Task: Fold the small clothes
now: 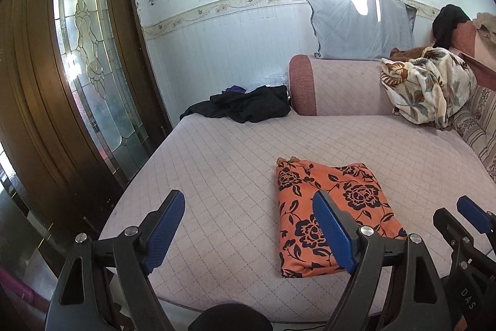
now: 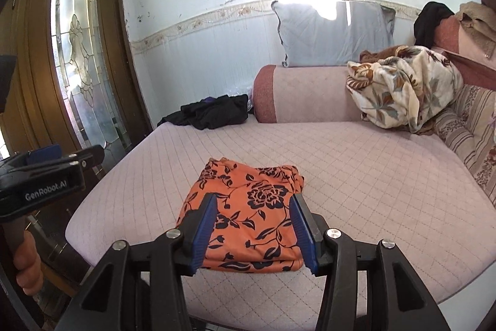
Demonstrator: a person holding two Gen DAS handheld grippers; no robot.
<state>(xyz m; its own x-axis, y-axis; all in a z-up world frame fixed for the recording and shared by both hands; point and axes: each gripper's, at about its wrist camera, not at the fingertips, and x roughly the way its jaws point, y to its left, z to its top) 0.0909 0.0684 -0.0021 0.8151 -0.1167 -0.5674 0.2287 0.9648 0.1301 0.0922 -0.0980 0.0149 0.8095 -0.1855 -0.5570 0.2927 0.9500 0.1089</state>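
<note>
A quilted pale-pink couch seat [image 1: 217,163] fills the middle of both views, with a wooden door with leaded glass [image 1: 86,58] along the left edge. A cream leaf-print blanket [image 2: 403,89] is heaped at the right, and dark crumpled clothes [image 1: 248,104] lie at the seat's far left corner. The folded orange garment with black flowers [image 2: 248,213] lies flat at lower centre of the seat. The left gripper [image 1: 251,231] hangs above the seat, angled downward, jaws spread wide and empty, one finger overlapping the garment's left side in the picture. The right gripper [image 2: 254,231] is angled down too, jaws parted and released, framing the garment without pressing it. Only the right wrist view shows the left gripper from the side at the left edge, marked "GenRobot.AI", with a hand [image 2: 28,266] on its handle; the left wrist view shows "DAS" at its lower right.
</note>
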